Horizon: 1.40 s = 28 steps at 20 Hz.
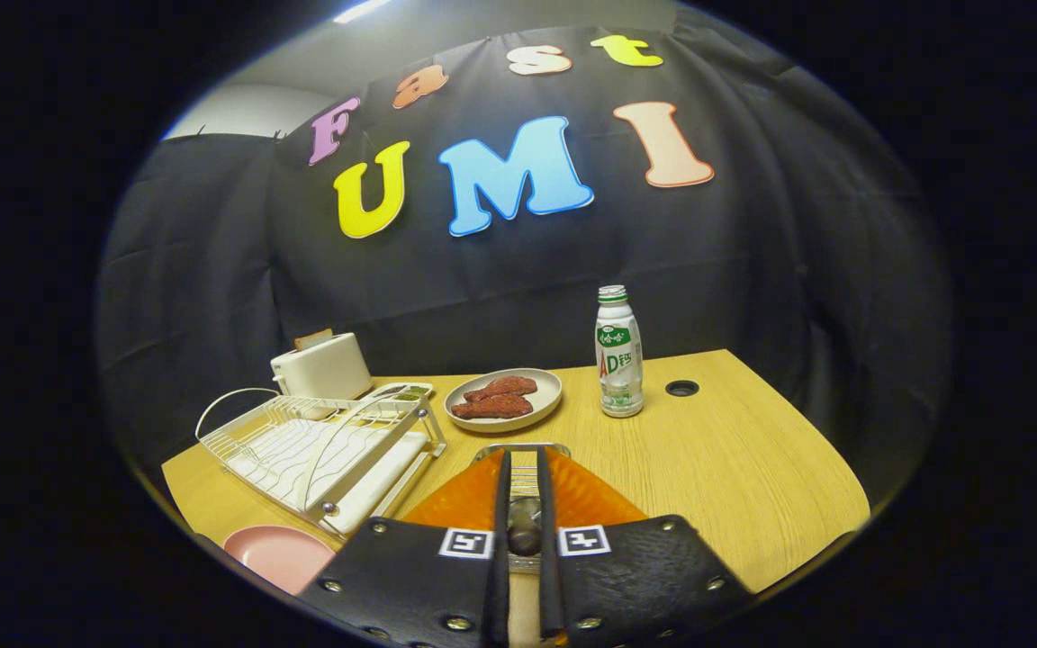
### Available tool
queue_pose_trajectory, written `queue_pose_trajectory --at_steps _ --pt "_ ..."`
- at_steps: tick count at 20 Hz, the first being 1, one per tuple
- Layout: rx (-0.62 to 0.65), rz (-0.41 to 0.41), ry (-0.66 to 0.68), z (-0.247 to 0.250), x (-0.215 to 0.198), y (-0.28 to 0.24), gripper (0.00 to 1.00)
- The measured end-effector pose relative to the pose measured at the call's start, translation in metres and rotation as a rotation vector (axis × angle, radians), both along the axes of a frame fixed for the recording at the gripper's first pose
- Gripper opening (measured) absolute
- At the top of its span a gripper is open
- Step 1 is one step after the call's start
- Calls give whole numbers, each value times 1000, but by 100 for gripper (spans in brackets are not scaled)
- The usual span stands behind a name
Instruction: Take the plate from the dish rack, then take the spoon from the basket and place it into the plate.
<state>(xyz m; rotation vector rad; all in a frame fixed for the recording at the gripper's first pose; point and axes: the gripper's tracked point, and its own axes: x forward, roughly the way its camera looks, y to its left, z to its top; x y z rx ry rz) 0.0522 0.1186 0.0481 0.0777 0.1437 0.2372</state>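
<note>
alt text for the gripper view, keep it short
The gripper jaws are nearly closed around a spoon handle above an orange basket. Beside them sit a white dish rack and a pink plate.

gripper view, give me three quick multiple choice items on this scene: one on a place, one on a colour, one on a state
1. Where is the pink plate?
A. in the dish rack
B. on the table beside the rack
C. under the bottle

2. What colour is the basket under the fingers?
A. orange
B. blue
C. white

3. What are the gripper fingers doing?
A. spread wide
B. closed on a dark spoon handle
C. clamped on the bottle

Answers:
1. B, the plate lies flat on the table next to the empty dish rack.
2. A, orange mesh shows on either side of the fingers.
3. B, the fingers stand nearly together with the spoon between them, above the basket; the bottle stands well beyond.
</note>
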Motion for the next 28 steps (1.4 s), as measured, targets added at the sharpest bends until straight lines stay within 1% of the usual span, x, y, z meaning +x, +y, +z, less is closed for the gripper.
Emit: queue_pose_trajectory --at_steps 1,2,4,8,13,18,22,28 --pt "-8 2 10 0 1 1 8" --pt "-9 4 18 3 -2 4 8" --pt "-35 -24 20 13 -2 0 8" --pt "-55 -45 46 34 -6 -3 8" --pt "-61 -51 36 71 -15 -8 8" --pt "-66 -56 31 101 -31 -7 8" --pt "-72 -47 12 126 -49 1 8" --pt "-92 -58 -10 158 -76 10 8"
